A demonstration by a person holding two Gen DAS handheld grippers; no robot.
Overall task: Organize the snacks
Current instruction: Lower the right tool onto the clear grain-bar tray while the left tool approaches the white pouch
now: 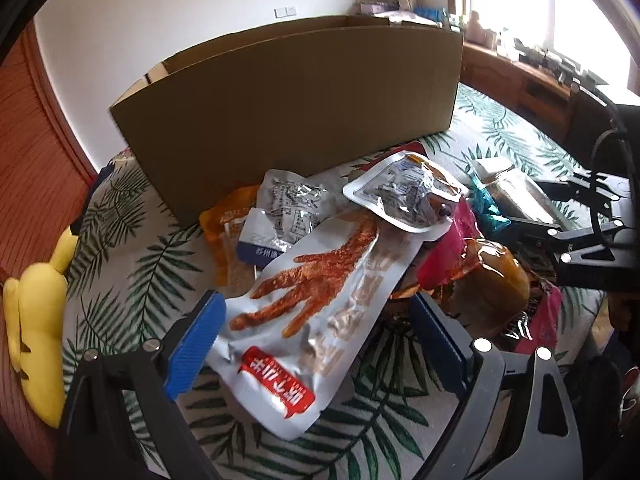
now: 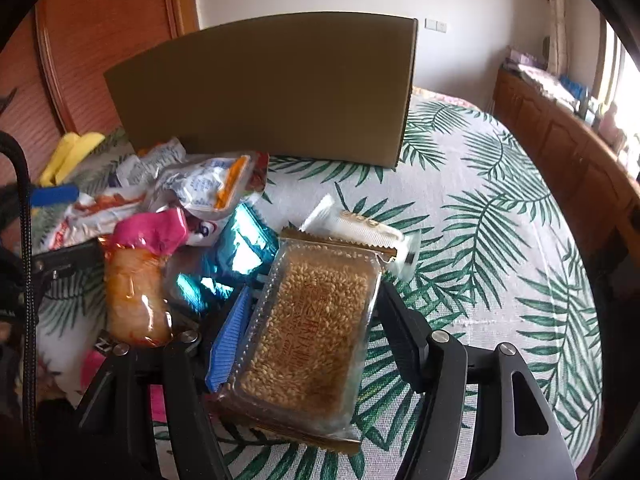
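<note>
Right gripper (image 2: 306, 330) has the sesame cake pack (image 2: 308, 320) sitting lengthwise between its jaws, and they look snugged up against both long sides of the clear tray, so I'd call that held. That one's a stiff little plastic tray in crinkly film, probably light, and the cake likely crumbles if squeezed hard, so gripping across the tray walls near the middle seems right.

Left gripper (image 1: 316, 332) is spread wide with the chicken-feet pouch (image 1: 304, 320) lying between the jaws, pads not pressing on it from what I can see. It's a flat, glossy foil bag, floppy and slippery, so I'd guess it droops if pinched at 1 end; grabbing across the middle looks safest.

Just past the jaws is the rest of the heap on the leaf-print bedsheet (image 2: 500, 240): a silver vacuum pack (image 1: 404, 196), a pink wrapper (image 2: 154, 230), a shiny teal bag (image 2: 240, 248), all soft and crinkly.

Farther back stands the cardboard box (image 1: 304, 120), rigid, matte, open on top, presumably where the snacks go.
</note>
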